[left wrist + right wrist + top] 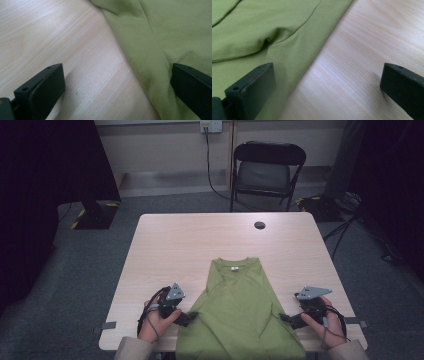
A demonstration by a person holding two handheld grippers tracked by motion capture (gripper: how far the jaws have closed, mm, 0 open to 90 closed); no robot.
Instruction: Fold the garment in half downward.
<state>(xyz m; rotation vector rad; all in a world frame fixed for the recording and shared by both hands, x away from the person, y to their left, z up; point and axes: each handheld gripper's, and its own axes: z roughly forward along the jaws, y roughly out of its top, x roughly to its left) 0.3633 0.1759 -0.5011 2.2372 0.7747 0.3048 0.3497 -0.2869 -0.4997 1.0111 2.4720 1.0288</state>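
A green T-shirt (240, 310) lies flat on the light wooden table (175, 245), collar away from me, sleeves folded inward, hem over the near edge. My left gripper (192, 316) sits at the shirt's left edge, jaws open and level with the table. In the left gripper view the shirt edge (150, 62) runs between the wide-apart jaws, untouched. My right gripper (284, 317) rests at the shirt's right edge, also open. In the right gripper view the folded shirt edge (294, 50) lies by the left jaw, bare wood (352, 70) in the gap.
A dark round cable hole (259, 225) marks the table's far side. Behind the table stands a black folding chair (267, 170). Dark curtains hang at both sides, and cables run along the floor at the right.
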